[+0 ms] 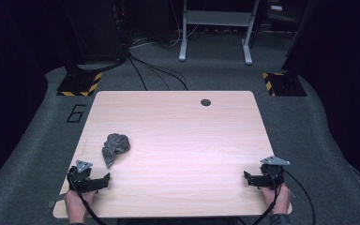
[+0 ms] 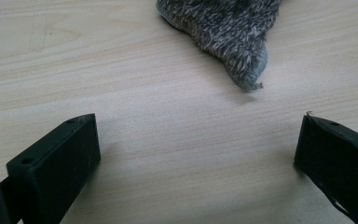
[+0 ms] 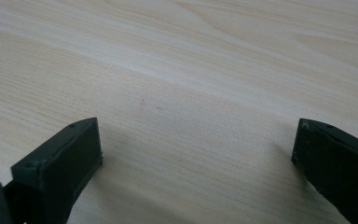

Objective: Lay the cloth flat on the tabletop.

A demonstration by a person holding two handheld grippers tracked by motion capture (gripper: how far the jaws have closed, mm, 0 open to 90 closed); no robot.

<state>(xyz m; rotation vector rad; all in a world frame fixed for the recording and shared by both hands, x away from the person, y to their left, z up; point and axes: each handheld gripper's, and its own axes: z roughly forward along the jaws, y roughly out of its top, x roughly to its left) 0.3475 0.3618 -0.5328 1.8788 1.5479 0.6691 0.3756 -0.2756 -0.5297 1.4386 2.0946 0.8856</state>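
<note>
From the high view, a crumpled grey cloth (image 1: 115, 146) lies on the left half of the wooden table (image 1: 178, 140), just ahead of the left gripper (image 1: 104, 180), which rests near the front-left corner; the right gripper (image 1: 248, 179) sits well apart near the front-right edge. Both are held low over the wood, and the middle and far half of the table offer bare room for spreading the cloth — only a small dark hole (image 1: 206, 102) sits near the far edge. In the left gripper view, the jaws stand spread wide with nothing between them, and a pointed corner of the cloth (image 2: 242, 56) hangs just beyond them, slightly right of centre. The likely step is a reach for that corner; it would go best by nudging right so the tip falls midway between the pads, then closing low on the wood. In the right gripper view, the jaws are likewise spread over bare wood grain.
</note>
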